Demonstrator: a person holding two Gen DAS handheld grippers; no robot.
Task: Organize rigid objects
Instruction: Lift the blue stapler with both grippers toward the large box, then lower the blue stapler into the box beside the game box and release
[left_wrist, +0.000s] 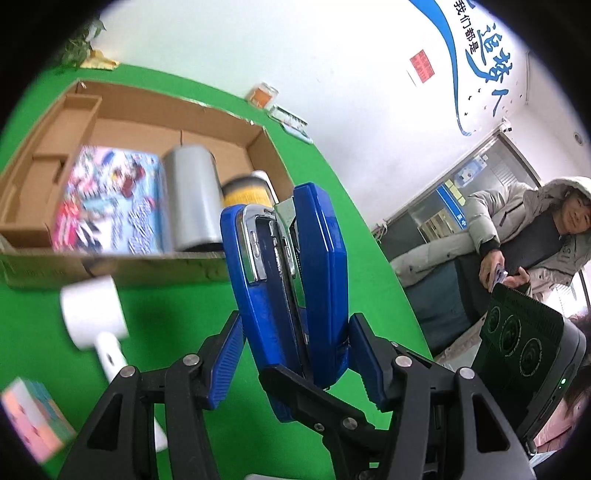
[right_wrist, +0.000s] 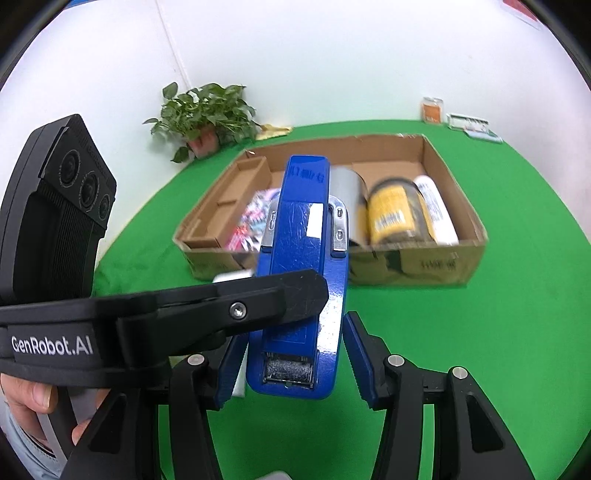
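A: Where is the blue stapler (left_wrist: 284, 280) now?

B: Up in the air above the green table (right_wrist: 498, 332), just short of the cardboard box (right_wrist: 436, 269). Both tools are on it. The left hand-held gripper (left_wrist: 295, 354) has its blue pads against the rear end, jaws about half wide and clamped on the body. In the right wrist view the left one's black finger crosses the stapler's top.

A: And the right hand-held gripper (right_wrist: 295, 363)?

B: The stapler's rear sits between its pads. The left pad looks pressed on; at the right pad I see a thin gap, so I cannot tell whether it truly grips.

A: How will it handle?

B: Stiff, probably weighty for its size with metal inside, and its plastic shell looks smooth. It is hinged, so I'd squeeze across the sides near the back, not top to bottom.

A: What differs between views?

B: The left shows a white hair dryer (left_wrist: 92, 314) on the table and a seated person (left_wrist: 517, 240); the right shows a potted plant (right_wrist: 207, 118) and the yellow-labelled jar (right_wrist: 391, 216) clearly.
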